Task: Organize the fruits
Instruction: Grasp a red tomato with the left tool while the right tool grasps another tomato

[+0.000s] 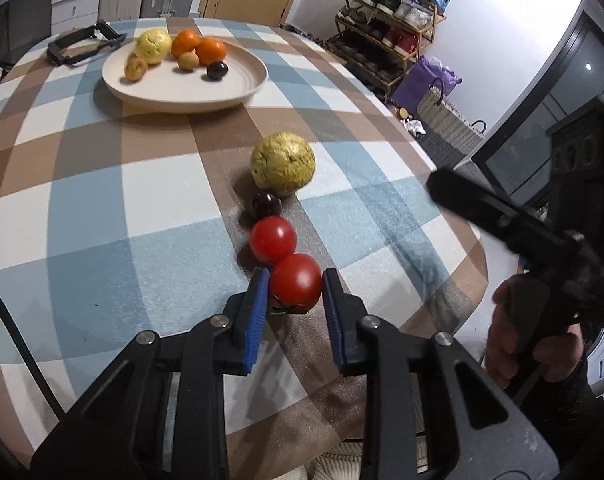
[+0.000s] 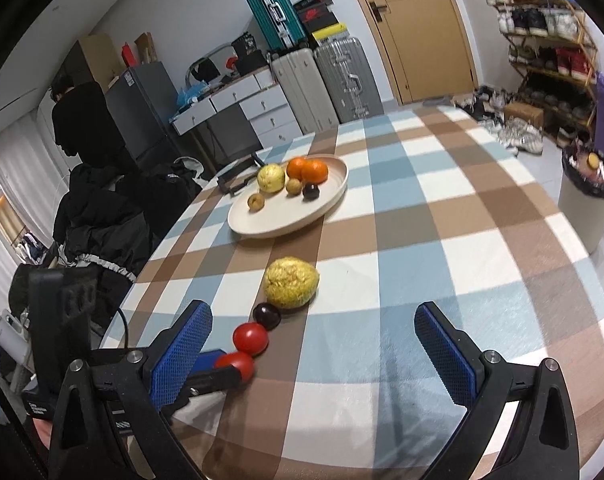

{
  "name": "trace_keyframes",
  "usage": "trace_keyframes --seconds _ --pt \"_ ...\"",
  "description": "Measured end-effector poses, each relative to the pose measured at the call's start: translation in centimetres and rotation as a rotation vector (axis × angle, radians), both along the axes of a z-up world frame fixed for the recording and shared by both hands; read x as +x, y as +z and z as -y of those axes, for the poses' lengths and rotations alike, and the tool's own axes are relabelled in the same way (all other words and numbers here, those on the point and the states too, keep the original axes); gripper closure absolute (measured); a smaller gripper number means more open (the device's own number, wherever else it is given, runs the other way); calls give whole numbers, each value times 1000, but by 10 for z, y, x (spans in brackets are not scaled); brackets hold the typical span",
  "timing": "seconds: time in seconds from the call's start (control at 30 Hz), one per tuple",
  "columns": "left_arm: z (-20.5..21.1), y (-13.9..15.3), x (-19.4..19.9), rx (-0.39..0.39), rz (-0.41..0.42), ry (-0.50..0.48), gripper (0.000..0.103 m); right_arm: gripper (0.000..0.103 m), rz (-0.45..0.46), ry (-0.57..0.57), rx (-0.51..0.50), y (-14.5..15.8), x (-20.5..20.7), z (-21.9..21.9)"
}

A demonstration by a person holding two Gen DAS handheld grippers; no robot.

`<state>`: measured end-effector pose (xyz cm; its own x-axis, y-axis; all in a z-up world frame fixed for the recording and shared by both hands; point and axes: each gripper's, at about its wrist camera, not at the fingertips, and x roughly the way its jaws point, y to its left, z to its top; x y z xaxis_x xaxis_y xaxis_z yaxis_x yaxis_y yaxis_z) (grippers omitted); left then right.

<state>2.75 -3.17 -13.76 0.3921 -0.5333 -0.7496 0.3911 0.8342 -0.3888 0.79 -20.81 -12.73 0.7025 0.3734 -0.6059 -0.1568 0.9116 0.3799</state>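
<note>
Gripping tomato (image 1: 295,282), left gripper (image 1: 295,280), right gripper (image 2: 314,344) gaping

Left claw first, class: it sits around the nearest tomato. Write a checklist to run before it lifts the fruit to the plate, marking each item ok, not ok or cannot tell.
1. Left claw straddles the near tomato: ok.
2. Pads pressing firmly on both sides: cannot tell.
3. Second tomato clear of the grasped one: not ok, they touch.
4. Plate has free room at its front: ok.
5. Right claw open and holding nothing: ok.
6. Path to the plate free: not ok, plum and yellow fruit lie in line.
</note>
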Motion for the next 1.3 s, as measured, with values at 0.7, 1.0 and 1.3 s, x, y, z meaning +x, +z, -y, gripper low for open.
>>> trace_keyframes --seconds 0.7,1.0,1.3 --pt "-102 50 14 -55 119 203 79 9 -111 162 -31 -37 20 -69" --pt "-109 44 15 -42 115 219 79 34 -109 184 -165 -47 26 -99" --pt "-103 40 23 -29 109 212 79 71 -113 198 -198 -51 30 -102"
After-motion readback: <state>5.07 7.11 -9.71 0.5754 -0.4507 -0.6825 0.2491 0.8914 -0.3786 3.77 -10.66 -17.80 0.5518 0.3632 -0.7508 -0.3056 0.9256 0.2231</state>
